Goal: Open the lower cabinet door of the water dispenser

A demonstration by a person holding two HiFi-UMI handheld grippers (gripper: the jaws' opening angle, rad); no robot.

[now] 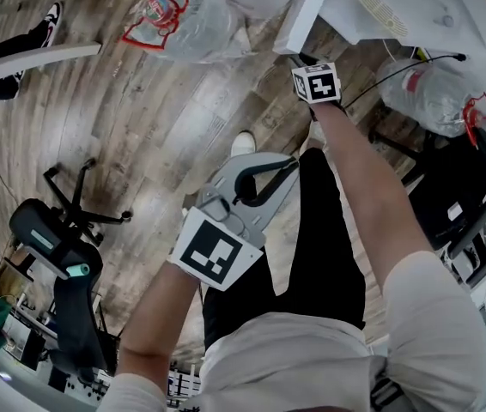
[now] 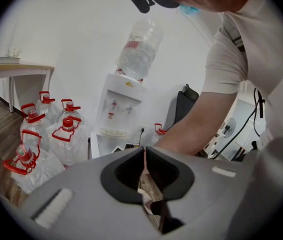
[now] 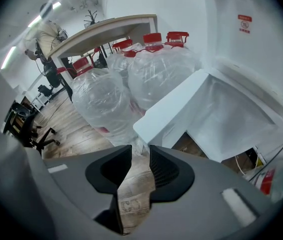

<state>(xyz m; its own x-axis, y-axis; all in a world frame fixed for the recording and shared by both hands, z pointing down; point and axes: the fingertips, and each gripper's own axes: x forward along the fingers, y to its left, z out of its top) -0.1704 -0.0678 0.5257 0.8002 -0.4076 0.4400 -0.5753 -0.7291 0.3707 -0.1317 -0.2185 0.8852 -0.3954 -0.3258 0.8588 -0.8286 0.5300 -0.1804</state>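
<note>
The white water dispenser (image 2: pixel 120 109) stands against the wall with a bottle upside down on top. Its lower cabinet door (image 3: pixel 174 109) stands swung open, and the white, bare inside of the cabinet (image 3: pixel 231 119) shows behind it. In the head view the door (image 1: pixel 307 11) is at the top, just beyond my right gripper (image 1: pixel 301 58). My right gripper (image 3: pixel 136 151) is open, with only wood floor showing between its jaws, close to the door's lower edge. My left gripper (image 1: pixel 288 166) hangs back over the person's legs. In its own view the left gripper (image 2: pixel 144 151) is shut on nothing.
Several clear water bottles with red caps (image 3: pixel 106 99) crowd the floor left of the door, and more of these bottles (image 1: pixel 174 11) lie at the top of the head view. Another bottle (image 1: pixel 436 93) and a black cable (image 1: pixel 397 69) are at the right. An office chair (image 1: pixel 63 239) stands at the left.
</note>
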